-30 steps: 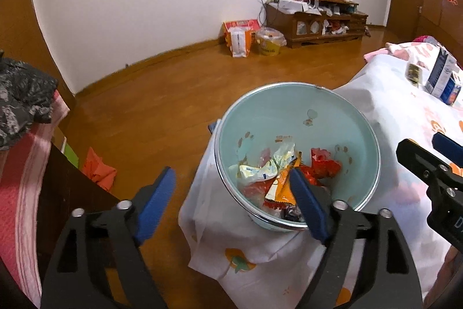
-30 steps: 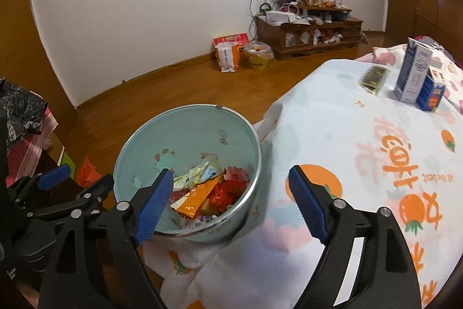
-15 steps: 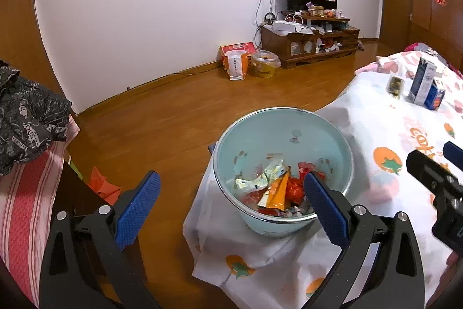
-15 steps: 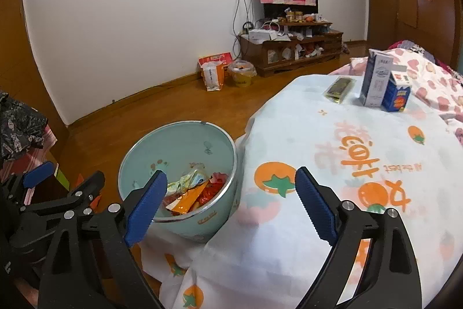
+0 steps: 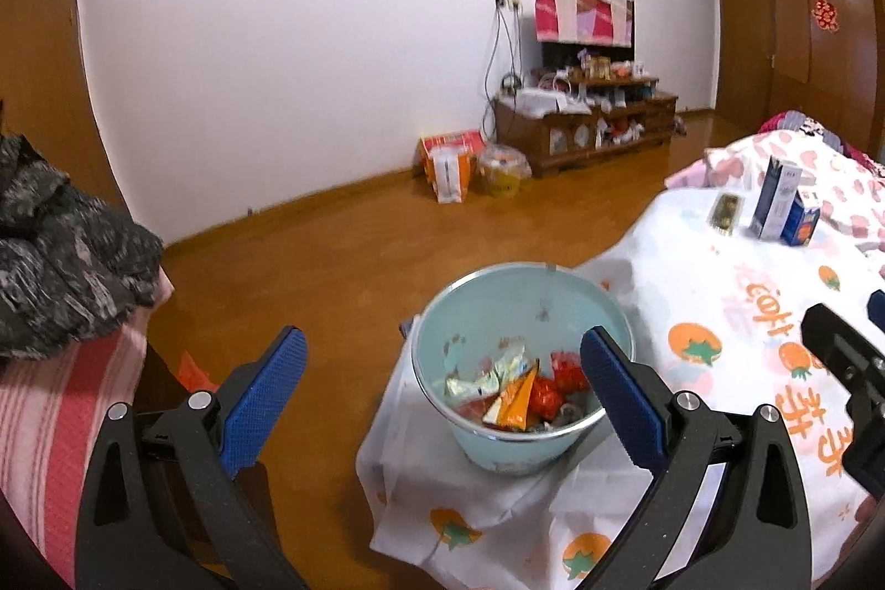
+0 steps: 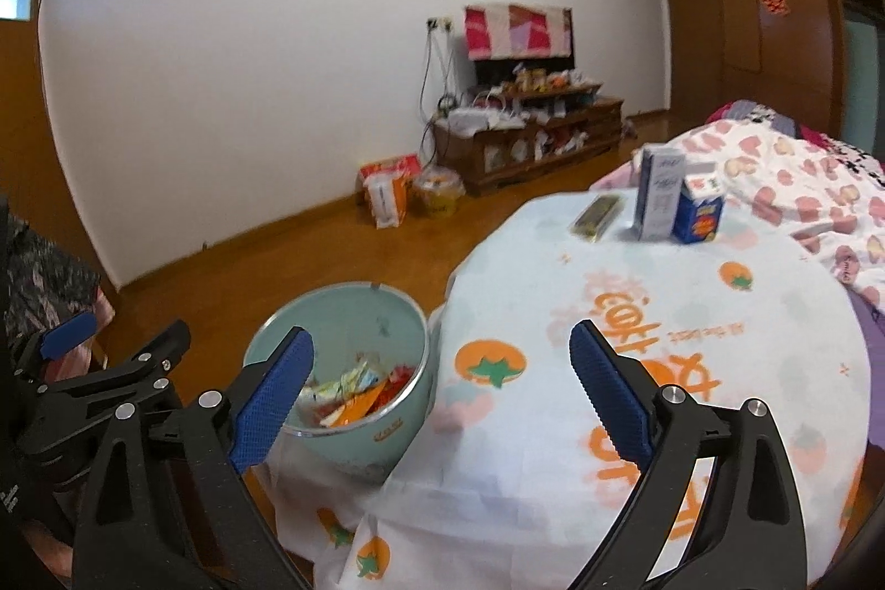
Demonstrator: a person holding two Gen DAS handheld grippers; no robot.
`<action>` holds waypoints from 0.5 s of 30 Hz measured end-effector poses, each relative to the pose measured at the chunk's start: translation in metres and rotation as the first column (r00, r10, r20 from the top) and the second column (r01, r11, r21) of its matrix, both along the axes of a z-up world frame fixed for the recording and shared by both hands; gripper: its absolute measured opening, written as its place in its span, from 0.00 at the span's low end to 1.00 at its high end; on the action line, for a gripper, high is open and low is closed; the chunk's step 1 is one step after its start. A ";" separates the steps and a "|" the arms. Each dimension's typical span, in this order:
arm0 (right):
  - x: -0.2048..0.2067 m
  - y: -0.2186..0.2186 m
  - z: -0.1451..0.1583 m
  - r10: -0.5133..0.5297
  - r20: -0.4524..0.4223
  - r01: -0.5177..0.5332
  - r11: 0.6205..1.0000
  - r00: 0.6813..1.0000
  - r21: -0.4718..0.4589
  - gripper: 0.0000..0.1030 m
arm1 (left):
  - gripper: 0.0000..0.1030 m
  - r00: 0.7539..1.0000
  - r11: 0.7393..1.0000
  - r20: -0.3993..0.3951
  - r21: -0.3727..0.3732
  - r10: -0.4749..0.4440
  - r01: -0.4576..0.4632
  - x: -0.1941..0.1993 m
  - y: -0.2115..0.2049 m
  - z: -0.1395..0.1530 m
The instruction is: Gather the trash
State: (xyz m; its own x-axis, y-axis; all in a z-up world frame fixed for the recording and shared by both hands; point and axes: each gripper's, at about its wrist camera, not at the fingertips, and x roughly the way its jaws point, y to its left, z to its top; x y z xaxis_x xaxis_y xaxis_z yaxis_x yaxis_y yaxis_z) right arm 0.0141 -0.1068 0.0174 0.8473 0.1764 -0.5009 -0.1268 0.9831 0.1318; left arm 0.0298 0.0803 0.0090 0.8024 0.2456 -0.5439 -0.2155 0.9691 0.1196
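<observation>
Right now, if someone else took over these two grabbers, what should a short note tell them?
Left gripper: open, empty. Right gripper: jaws opening, nothing between them.
Pale green bucket stands by the table's edge with wrappers already in it.
Left to collect on the tablecloth: a dark flat packet, a tall carton and a small blue carton, all at the far side.

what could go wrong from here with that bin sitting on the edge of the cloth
1. The light blue bin stands on a loose, hanging corner of the tablecloth; a tug on the cloth could tip it and spill the wrappers.
2. The tall carton, small blue carton and dark packet lie at the far side; reaching over may drag the cloth.
3. The right tool, jaws opening with nothing between them, hangs close to the bin's rim and could knock it.
</observation>
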 end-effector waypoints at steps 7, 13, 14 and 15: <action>-0.021 -0.011 0.018 -0.049 0.092 0.047 0.999 0.995 0.023 0.91 | 0.94 0.993 0.999 0.109 0.043 -0.038 0.034 -0.018 -0.012 0.021; -0.025 -0.014 0.021 -0.062 0.107 0.059 0.998 0.992 0.030 0.91 | 0.94 0.990 0.998 0.127 0.024 -0.067 0.064 -0.022 -0.016 0.028; -0.025 -0.014 0.021 -0.062 0.107 0.059 0.998 0.992 0.033 0.91 | 0.94 0.989 0.998 0.130 0.022 -0.067 0.064 -0.023 -0.016 0.028; -0.026 -0.013 0.021 -0.062 0.109 0.058 0.998 0.992 0.033 0.91 | 0.94 0.989 0.998 0.133 0.022 -0.065 0.063 -0.023 -0.016 0.029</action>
